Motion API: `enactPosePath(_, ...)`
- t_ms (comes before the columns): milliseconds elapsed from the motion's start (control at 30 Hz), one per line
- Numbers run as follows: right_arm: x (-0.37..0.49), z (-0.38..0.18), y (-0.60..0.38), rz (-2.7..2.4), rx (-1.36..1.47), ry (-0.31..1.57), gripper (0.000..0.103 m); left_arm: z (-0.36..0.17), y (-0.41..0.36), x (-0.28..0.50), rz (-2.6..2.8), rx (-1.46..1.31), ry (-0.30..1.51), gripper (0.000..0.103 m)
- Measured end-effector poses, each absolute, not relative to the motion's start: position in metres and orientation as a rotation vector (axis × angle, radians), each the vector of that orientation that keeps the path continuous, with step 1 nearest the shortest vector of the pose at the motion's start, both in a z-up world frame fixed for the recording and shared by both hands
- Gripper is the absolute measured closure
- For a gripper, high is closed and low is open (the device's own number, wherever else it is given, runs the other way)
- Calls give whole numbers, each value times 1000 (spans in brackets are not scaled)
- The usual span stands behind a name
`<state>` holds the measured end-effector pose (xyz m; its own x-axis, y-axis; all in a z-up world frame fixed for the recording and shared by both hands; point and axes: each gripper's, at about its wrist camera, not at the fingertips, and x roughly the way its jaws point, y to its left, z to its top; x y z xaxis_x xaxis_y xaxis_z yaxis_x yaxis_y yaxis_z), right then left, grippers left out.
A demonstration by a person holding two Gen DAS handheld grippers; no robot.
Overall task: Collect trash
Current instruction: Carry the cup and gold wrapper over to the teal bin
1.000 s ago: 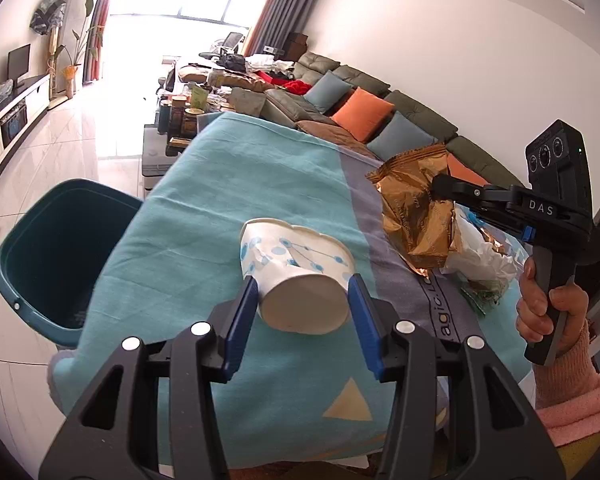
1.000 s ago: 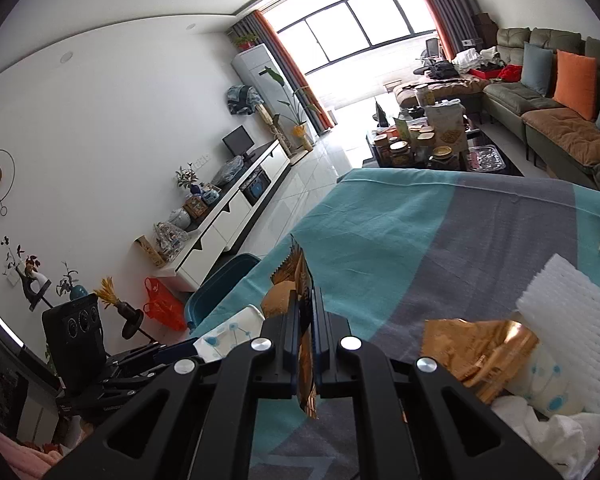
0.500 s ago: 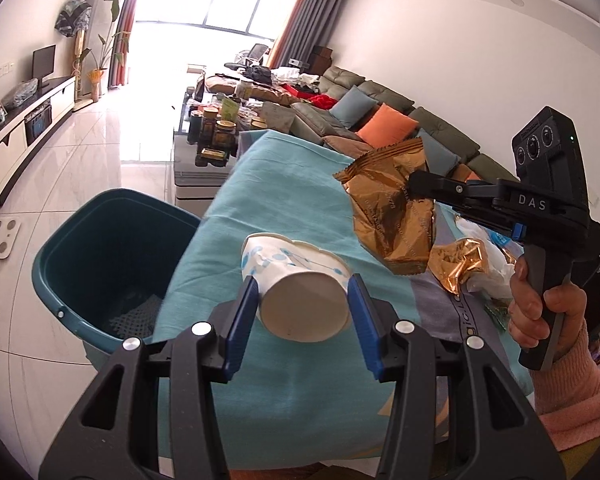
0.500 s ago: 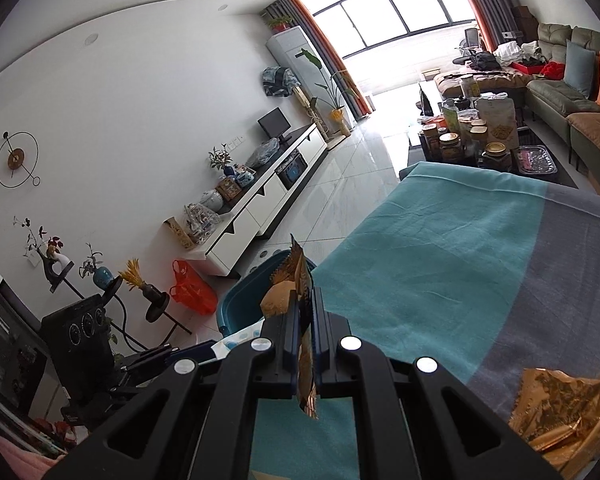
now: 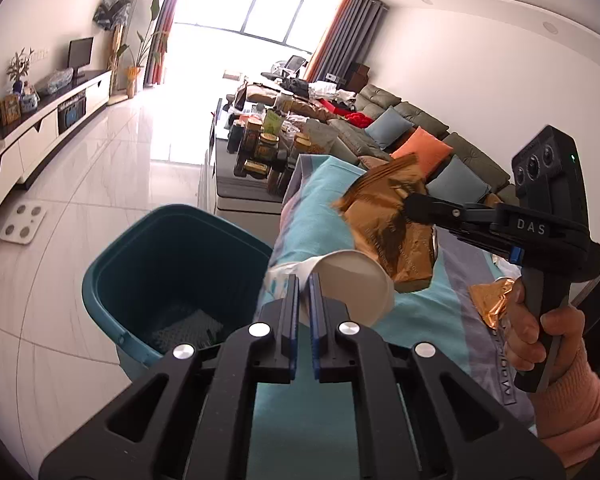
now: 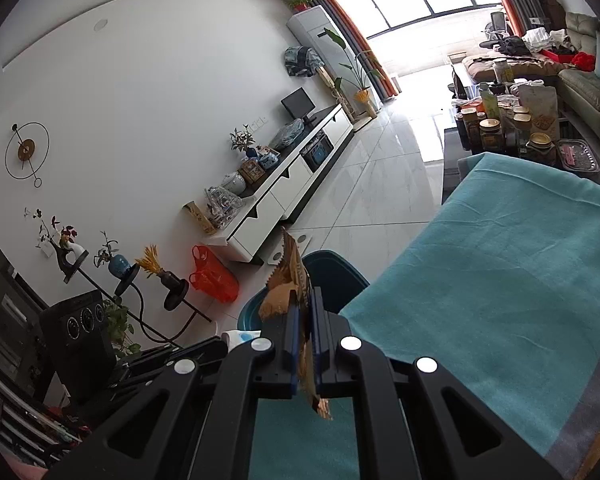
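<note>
Since a second ago the left gripper [image 5: 304,280] has gone from cradling the paper cup [image 5: 352,288] between wide-spread jaws to jaws pressed nearly together, and both grippers have travelled from over the middle of the table toward its edge, so that the teal bin [image 5: 148,264] now sits close below and to the left in the left wrist view. The cup's wall appears pinched between the blue pads [image 5: 293,308], its round base bulging out to the right of them and its printed side showing to the left; the cup hangs over the edge of the teal tablecloth [image 5: 308,216], just beside the bin's rim. The right gripper [image 6: 305,312] is clamped on a gold-brown snack wrapper [image 6: 290,280], which stands up between the pads and trails below them; in the left wrist view the same wrapper [image 5: 388,228] hangs in the air above the cup. A hand [image 5: 540,336] in a pink sleeve grips the right gripper's handle. Another crumpled gold wrapper [image 5: 492,296] lies on the cloth near that hand. Dark mesh-like material [image 5: 188,328] lies at the bin's bottom.
</note>
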<state>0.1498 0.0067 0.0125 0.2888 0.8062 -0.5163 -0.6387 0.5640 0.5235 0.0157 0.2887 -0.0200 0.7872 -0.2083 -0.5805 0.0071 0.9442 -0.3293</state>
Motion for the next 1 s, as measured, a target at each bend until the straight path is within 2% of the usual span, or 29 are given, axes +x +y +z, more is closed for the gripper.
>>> enactPosePath(200,158,-15,34,969,214,924,98,-27,298,18,-123,-342,663,95)
enactPosePath(367,161,-23,29,955,245,938,98,-31,292,22,-163,-340,669,79)
enactPosePath(467,162,-24,28,950,249,944,98,-32,286,24,-205,-332,671,76)
enactPosePath(567,161,-28,24,947,251,947,98,-32,279,20,-243,-327,667,76)
enactPosePath(667,159,-30,21,947,260,950,98,-30,274,20,-285,-333,662,89)
enactPosePath(1000,159,-25,12,960,264,930,98,-32,271,19,-282,-355,666,96)
